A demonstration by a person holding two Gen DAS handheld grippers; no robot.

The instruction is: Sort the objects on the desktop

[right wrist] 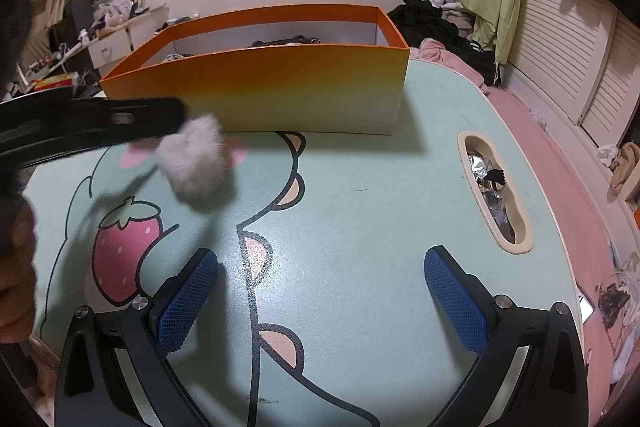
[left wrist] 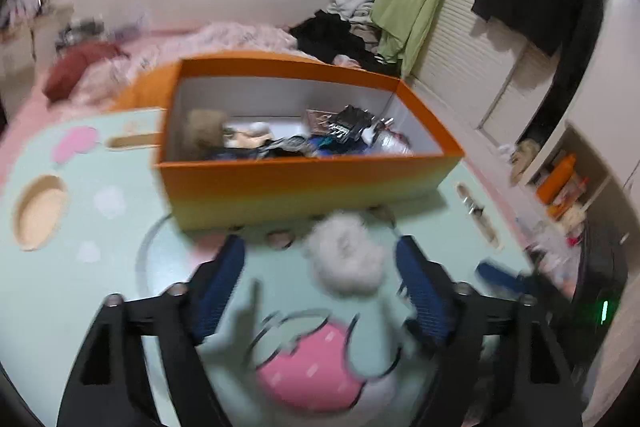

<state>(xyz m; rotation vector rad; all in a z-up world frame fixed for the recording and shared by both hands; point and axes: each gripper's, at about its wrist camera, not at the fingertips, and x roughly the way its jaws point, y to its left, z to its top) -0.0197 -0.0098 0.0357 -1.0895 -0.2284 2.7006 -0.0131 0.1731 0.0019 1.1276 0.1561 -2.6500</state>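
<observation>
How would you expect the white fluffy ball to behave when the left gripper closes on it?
The fluffy ball looks soft, so it would probably squash between the pads. It seems light for its size. Being rounded, it might roll on the smooth table if nudged.

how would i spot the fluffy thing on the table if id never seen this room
Find the big orange box on the mint cartoon table. Just before its near wall, by the printed strawberry, sits a pale grey-white fluffy ball. It is the only furry, loose thing there.

Counted on the table (right wrist: 400,211): one orange box (right wrist: 280,91), one white fluffy ball (right wrist: 196,159), two grippers, left (left wrist: 320,291) and right (right wrist: 320,291).
</observation>
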